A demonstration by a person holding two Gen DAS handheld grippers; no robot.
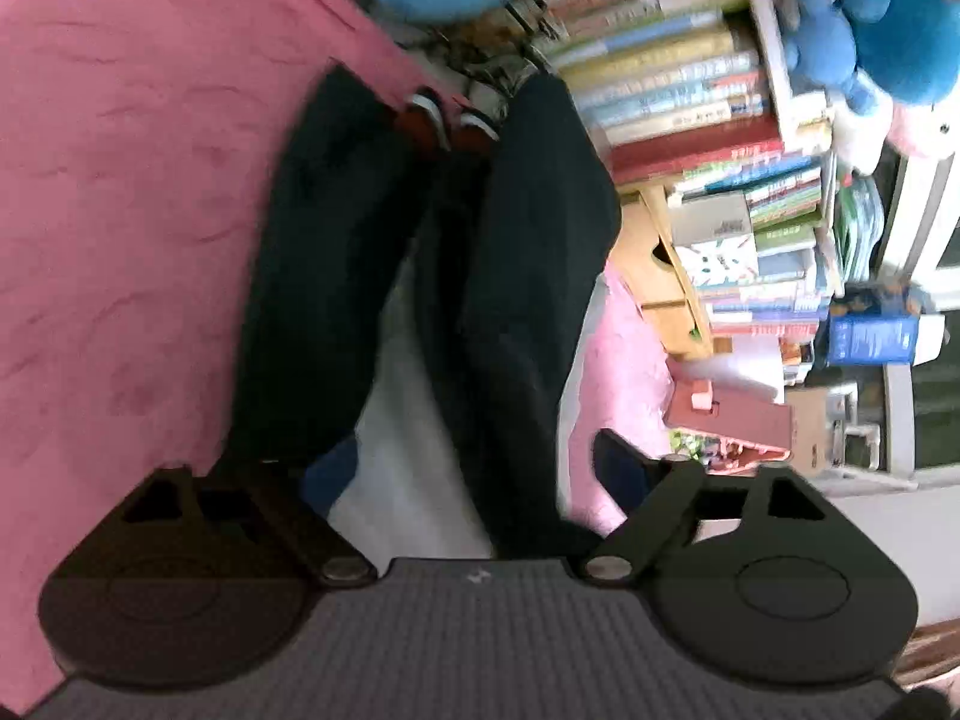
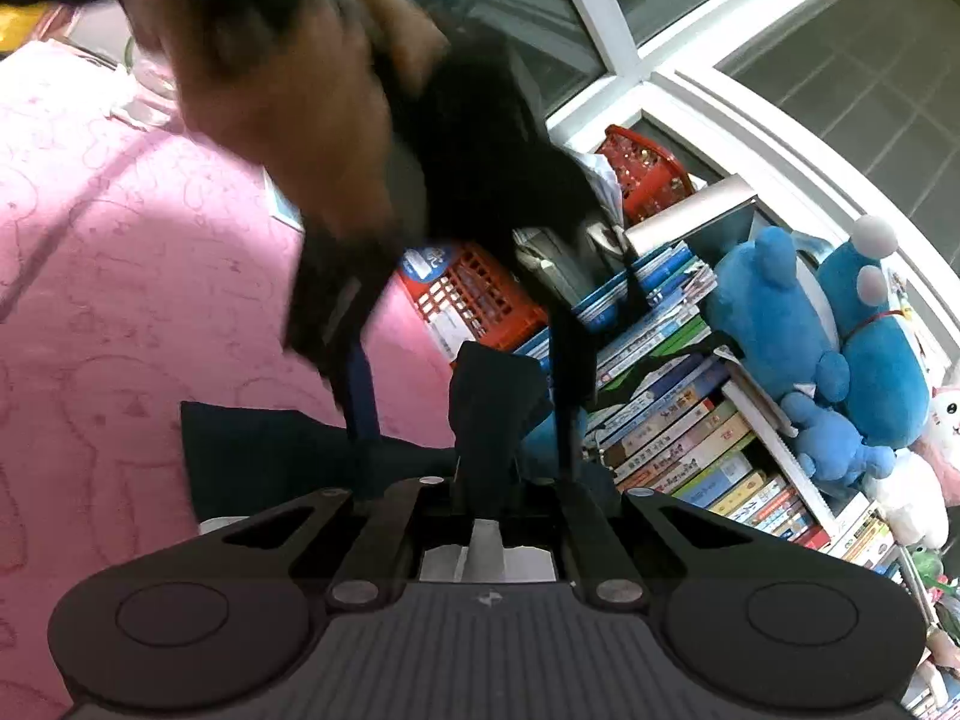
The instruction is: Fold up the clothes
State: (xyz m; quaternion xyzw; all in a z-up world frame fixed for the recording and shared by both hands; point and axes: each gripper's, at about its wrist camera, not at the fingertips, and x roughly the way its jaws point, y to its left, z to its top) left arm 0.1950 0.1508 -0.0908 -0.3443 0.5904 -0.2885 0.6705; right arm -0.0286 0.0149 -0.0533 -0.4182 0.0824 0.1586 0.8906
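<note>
A dark navy garment [image 2: 492,402] sticks up from my right gripper [image 2: 486,483], whose fingers are shut on a fold of it; more of the cloth [image 2: 264,450] lies on the pink bedspread [image 2: 120,300]. A blurred hand [image 2: 270,90] holds my left gripper [image 2: 465,432] above it, pointing down, with one finger on each side of the raised fold. In the left wrist view my left gripper [image 1: 474,468] is spread wide, and dark cloth [image 1: 528,240] and white fabric [image 1: 408,450] run between its fingers. I cannot tell whether they touch the pads.
The pink bedspread [image 1: 120,210] fills the left. Stacked books [image 1: 690,90] and blue plush toys [image 2: 774,312] crowd the shelf beside the bed. A red basket [image 2: 480,294] and window frames [image 2: 690,78] stand behind. Red and white shoes [image 1: 444,120] show on the floor.
</note>
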